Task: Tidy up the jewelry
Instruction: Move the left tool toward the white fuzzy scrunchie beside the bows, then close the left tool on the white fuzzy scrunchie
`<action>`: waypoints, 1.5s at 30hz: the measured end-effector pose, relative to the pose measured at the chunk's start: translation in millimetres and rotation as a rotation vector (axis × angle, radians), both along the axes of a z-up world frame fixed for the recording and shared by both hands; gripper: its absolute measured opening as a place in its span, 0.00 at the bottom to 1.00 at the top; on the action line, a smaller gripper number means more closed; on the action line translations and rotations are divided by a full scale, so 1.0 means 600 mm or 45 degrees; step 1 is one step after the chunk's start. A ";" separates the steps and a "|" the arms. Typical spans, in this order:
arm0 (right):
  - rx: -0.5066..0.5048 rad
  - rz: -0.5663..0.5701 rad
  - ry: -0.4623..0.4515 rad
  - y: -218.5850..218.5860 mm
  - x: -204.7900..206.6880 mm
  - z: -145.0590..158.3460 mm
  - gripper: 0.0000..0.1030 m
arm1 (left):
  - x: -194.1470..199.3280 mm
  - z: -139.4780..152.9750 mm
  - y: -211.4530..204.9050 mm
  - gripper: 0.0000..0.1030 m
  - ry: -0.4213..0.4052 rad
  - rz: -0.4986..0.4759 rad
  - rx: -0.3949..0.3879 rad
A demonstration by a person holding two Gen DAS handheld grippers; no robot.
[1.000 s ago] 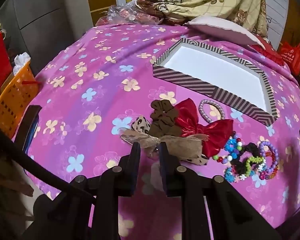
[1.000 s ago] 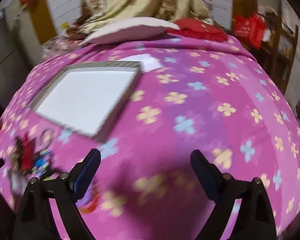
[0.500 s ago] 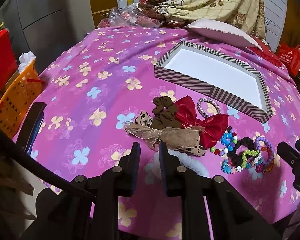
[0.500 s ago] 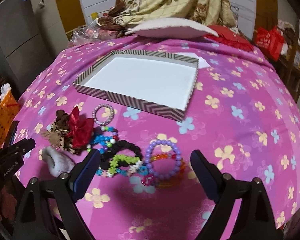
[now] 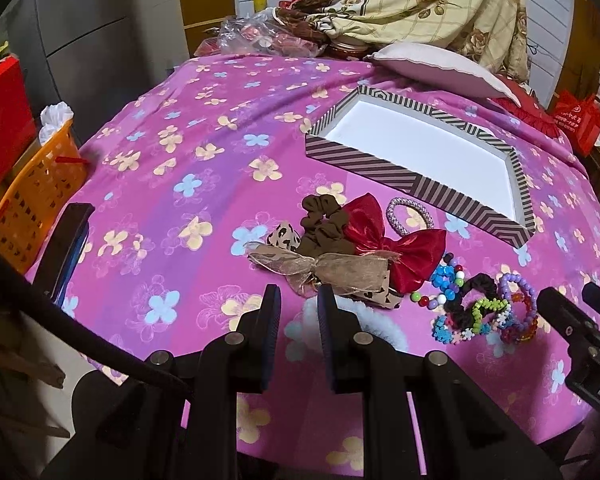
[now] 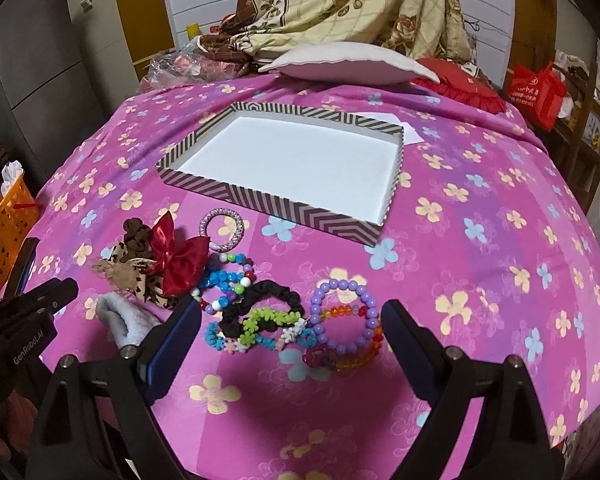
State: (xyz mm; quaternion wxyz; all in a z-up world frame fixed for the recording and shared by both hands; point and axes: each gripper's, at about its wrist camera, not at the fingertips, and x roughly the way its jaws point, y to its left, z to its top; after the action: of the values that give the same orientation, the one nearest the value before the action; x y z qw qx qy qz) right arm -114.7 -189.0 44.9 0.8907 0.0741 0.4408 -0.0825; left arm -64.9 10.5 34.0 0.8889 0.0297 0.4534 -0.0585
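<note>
A pile of jewelry and hair pieces lies on the pink flowered cloth in front of an empty striped box [image 6: 300,212] [image 5: 380,168]. The pile holds a red bow [image 5: 396,244] [image 6: 180,256], a brown scrunchie [image 5: 320,224], a burlap bow [image 5: 340,272], a pink beaded ring [image 6: 222,228], a black scrunchie [image 6: 260,300], a purple bead bracelet [image 6: 344,316] and coloured bead bracelets. My right gripper [image 6: 292,320] stands wide open just before the bracelets, holding nothing. My left gripper [image 5: 298,308] has its jaws a narrow gap apart, holding nothing, near a white fluffy scrunchie [image 5: 380,320] [image 6: 124,320].
An orange basket [image 5: 32,200] stands off the table's left edge, beside a dark flat slab [image 5: 68,248] on the cloth's left rim. A pale pillow [image 6: 352,64], a draped blanket and a plastic bag crowd the far edge. A red bag [image 6: 536,92] hangs at the right.
My right gripper swung left from the bare cloth right of the box to the bracelets, then settled. The left gripper has hardly moved, and its jaws kept the same gap.
</note>
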 end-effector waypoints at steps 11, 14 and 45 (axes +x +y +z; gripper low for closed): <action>0.025 0.038 0.007 0.017 -0.001 0.013 0.91 | 0.000 0.008 0.009 0.31 -0.007 0.031 -0.013; 0.044 0.053 0.008 0.021 0.000 0.018 0.91 | 0.000 0.008 0.010 0.31 -0.009 0.031 -0.014; 0.061 0.076 -0.002 0.036 0.008 0.023 0.91 | -0.007 0.019 0.012 0.31 -0.012 0.037 -0.013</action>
State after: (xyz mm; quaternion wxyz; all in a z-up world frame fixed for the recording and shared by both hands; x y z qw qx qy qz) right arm -110.1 -167.5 58.8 0.8911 0.0822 0.4440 -0.0452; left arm -69.0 17.7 45.7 0.8919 0.0186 0.4493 -0.0477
